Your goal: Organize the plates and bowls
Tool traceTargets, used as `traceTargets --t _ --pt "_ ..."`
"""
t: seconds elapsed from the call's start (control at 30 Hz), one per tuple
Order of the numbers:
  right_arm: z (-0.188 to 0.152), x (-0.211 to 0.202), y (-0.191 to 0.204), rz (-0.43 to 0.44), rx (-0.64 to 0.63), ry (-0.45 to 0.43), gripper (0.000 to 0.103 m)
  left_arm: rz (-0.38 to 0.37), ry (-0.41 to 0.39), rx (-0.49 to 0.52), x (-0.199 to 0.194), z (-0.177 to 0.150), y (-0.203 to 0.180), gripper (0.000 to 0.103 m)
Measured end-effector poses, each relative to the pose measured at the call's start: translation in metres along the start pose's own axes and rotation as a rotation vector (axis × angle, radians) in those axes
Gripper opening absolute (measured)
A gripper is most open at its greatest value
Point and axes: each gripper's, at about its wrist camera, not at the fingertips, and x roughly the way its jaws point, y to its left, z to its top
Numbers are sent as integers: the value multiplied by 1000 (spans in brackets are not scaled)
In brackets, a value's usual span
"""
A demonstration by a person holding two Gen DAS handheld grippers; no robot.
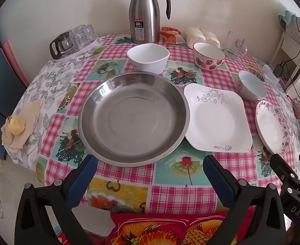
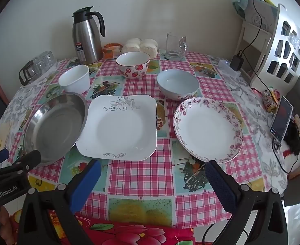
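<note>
Left wrist view: the left gripper (image 1: 150, 169) hangs above the near edge of the bench (image 1: 170, 194), jaws spread wide with nothing between them. Landmark: the steel dish (image 1: 133, 116). Its right rim overlaps the square plate (image 1: 217, 118); the floral plate (image 1: 272, 126) lies further right. Behind the dish stands the white bowl (image 1: 147, 58), touching or nearly touching its far rim. Right of that are the strawberry bowl (image 1: 209, 58) and the pale blue bowl (image 1: 251, 84). A thermos jug (image 1: 145, 14) stands at the back.

Right wrist view: the right gripper (image 2: 153, 173) has jaws fully apart and empty, poised short of the square plate (image 2: 119, 126) and floral plate (image 2: 208, 128). The steel dish (image 2: 56, 122) lies at the left, its rim over the square plate's edge.
</note>
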Motion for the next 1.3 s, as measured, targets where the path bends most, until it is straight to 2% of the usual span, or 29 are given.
traceTargets --t 0.43,1.3 --pt "-10 -8 -3 10 12 -5 103 21 -2 18 -6 -11 -5 103" --pt "-12 -13 -1 5 15 -23 103 35 -13 9 -10 -11 -4 103"
